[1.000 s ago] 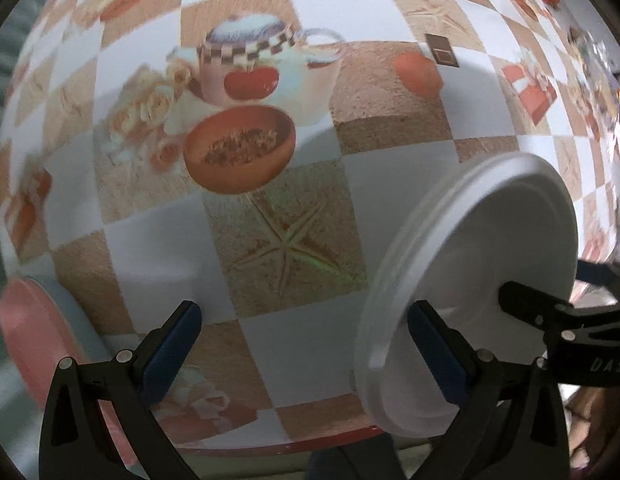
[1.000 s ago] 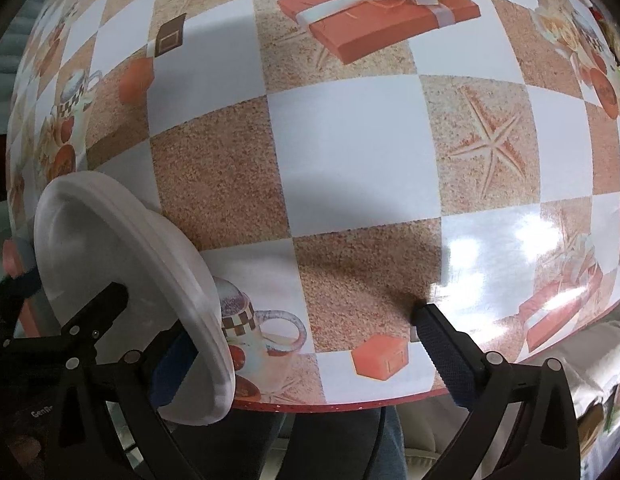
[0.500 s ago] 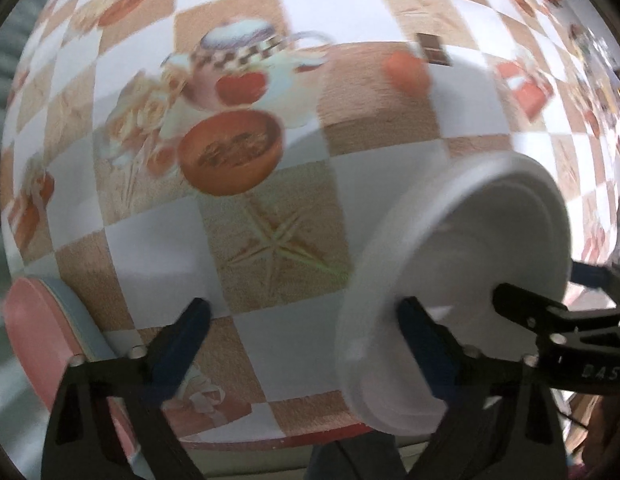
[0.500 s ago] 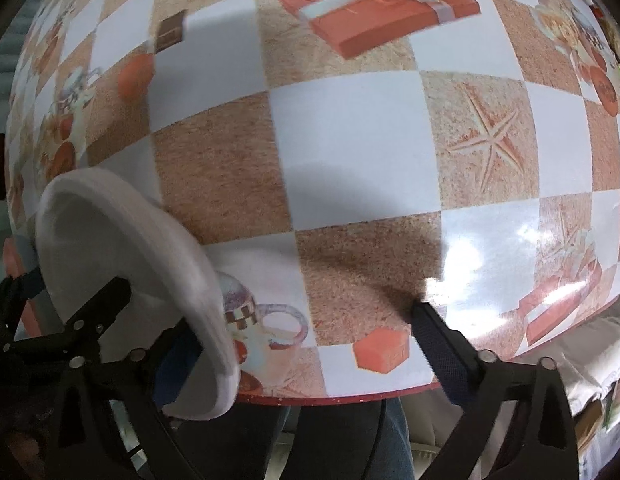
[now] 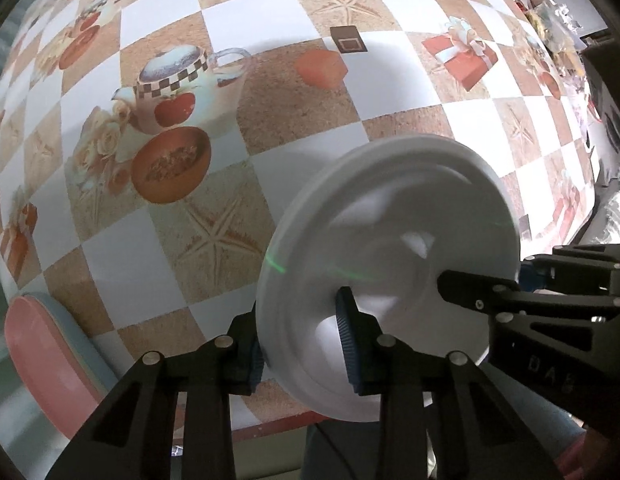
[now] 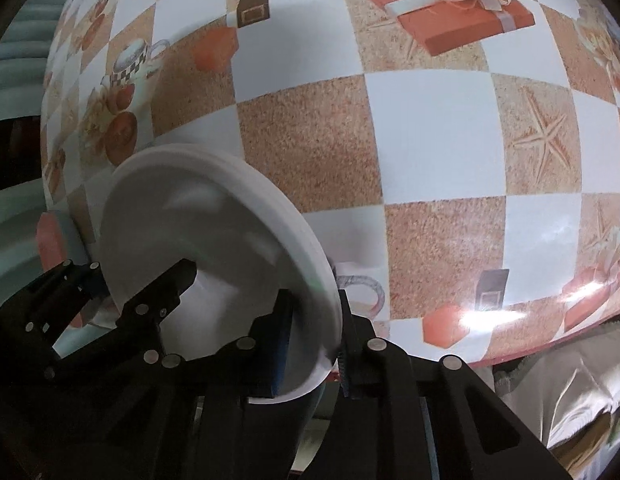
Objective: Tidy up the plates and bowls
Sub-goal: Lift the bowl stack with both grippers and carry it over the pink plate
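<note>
Plate [image 5: 389, 236], white, sits right of centre in your left view and lower left in your right view, above the checkered cloth [image 5: 270, 92]. Your left gripper [image 5: 302, 344] and right gripper [image 6: 313, 344] each have jaws closing on opposite rims, pads touching. Pink dish [image 5: 42, 356] lies lower left.

White plate [image 5: 393, 216], orange-and-white checked tablecloth [image 5: 246, 184] with starfish print, black grippers' blue fingers [image 5: 347, 344]
</note>
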`<state>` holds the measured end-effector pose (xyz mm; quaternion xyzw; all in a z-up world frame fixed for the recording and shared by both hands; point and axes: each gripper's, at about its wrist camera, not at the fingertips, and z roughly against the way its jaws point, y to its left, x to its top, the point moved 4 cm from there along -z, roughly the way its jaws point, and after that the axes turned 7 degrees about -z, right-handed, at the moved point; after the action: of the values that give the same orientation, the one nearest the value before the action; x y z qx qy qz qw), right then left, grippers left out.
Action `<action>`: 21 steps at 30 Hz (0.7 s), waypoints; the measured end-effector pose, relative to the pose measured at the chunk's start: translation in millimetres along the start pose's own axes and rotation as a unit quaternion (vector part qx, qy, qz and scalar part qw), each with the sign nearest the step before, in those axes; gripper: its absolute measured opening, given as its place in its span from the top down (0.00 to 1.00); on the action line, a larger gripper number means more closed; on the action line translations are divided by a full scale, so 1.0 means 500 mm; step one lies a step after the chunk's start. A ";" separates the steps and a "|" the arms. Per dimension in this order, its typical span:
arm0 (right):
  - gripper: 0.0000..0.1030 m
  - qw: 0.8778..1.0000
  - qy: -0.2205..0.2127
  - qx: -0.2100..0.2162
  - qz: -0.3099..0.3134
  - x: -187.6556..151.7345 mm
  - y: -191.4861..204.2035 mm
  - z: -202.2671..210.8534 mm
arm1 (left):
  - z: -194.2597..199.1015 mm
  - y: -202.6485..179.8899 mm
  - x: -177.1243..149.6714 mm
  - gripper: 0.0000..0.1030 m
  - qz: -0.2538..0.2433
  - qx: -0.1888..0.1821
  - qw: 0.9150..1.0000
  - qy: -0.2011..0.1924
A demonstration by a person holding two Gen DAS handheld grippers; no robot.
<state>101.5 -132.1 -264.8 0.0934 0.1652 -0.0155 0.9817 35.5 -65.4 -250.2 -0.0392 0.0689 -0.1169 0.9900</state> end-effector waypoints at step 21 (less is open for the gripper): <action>0.79 0.992 -0.040 -0.052 0.106 0.057 0.188 0.060 | 0.080 0.129 -0.100 0.66 0.078 0.003 0.995 -0.057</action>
<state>143.8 -45.6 -229.3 0.0590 0.1153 0.0937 0.9871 7.8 11.7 -210.4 -0.0369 0.0147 -0.0373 0.9985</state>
